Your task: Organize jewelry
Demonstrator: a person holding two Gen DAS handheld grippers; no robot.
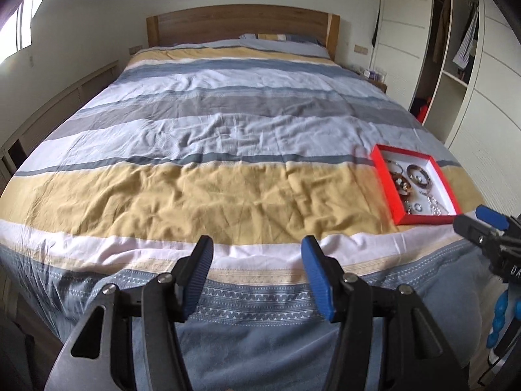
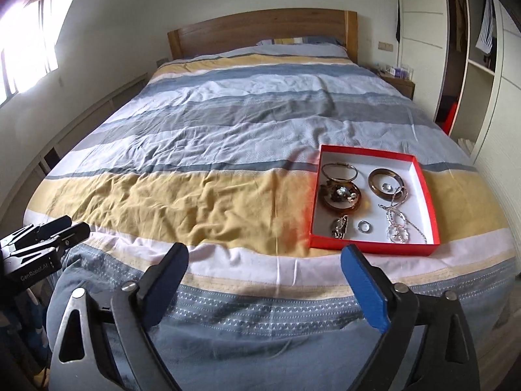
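Red tray (image 2: pixel 426 192) near bed's foot edge holds bangles (image 2: pixel 386 184), chains, rings; none outside it. Left gripper (image 1: pixel 257 249) and right gripper (image 2: pixel 264 255) gape, empty, short of the tray. Fits sorted or awaiting sorting.

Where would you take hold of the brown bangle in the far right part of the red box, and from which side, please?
Probably the bangle's near-left rim, from above with the right gripper, one finger inside the ring and one outside. It lies flat on the red box floor, so a side approach meets the box wall. The silver chain overlaps its near-right edge, and a small clear stone sits inside.
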